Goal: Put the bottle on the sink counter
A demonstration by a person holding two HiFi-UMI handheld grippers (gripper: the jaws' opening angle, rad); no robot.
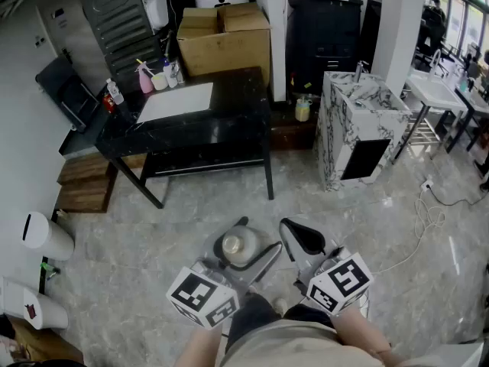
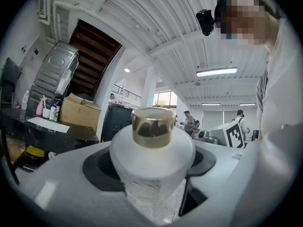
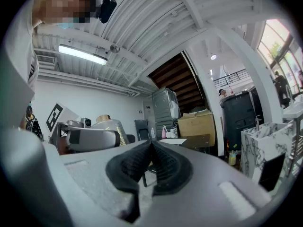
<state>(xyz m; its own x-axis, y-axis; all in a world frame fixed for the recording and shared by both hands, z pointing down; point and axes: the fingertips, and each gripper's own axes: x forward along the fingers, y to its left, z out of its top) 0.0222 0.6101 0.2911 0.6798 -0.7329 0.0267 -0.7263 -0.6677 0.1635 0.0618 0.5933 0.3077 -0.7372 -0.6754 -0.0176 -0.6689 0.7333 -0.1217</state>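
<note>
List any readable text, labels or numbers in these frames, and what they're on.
No legible words or numbers in any view.
Left marker cube, right marker cube: black-and-white square patterns, not text.
Bottle with gold cap: nothing readable on it.
Small bottles on the black table: labels too small to read.
Cardboard box: no print can be made out.

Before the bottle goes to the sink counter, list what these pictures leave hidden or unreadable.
- Bottle base: in the left gripper view, hidden by the left gripper around it.
- Sink counter basin: too small in the head view; the right gripper view shows it only from the side.
- Small bottles on the black table: in the head view, too small to identify.
</note>
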